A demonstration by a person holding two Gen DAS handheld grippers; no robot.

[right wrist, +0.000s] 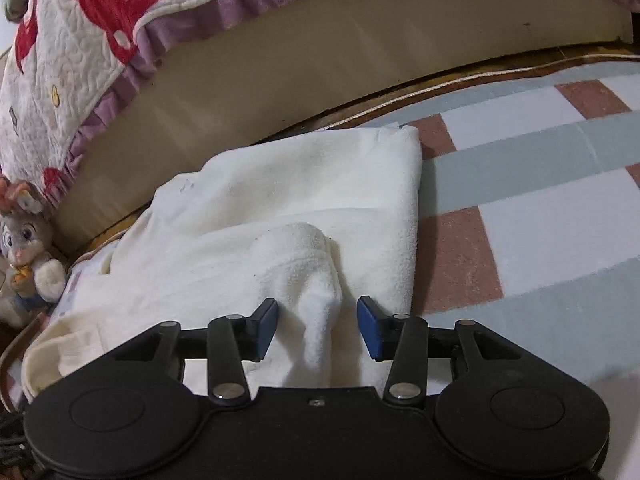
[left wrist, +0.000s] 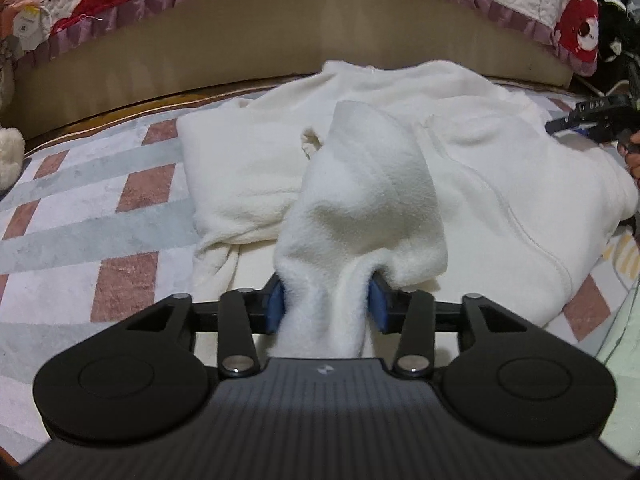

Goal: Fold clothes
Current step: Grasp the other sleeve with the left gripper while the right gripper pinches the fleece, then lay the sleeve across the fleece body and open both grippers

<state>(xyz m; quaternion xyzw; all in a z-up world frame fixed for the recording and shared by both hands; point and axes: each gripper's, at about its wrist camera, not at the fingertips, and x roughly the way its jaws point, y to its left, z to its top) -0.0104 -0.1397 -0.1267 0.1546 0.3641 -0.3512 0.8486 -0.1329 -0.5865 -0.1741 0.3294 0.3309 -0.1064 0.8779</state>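
- The left hand-held gripper (left wrist: pixel 326 304) is clenched on a raised bunch of the white fleece (left wrist: pixel 500 184).
- The fleece lies on the checked bed (left wrist: pixel 120 216).
- The right hand-held gripper (right wrist: pixel 318 326) is released, its pads astride a fold.

Surface is covered by a checked sheet (left wrist: pixel 100 216) in white, grey-blue and brown-red squares. A cream fleece garment (left wrist: pixel 500 184) is spread on it, near a tan foam mattress (left wrist: pixel 280 40).
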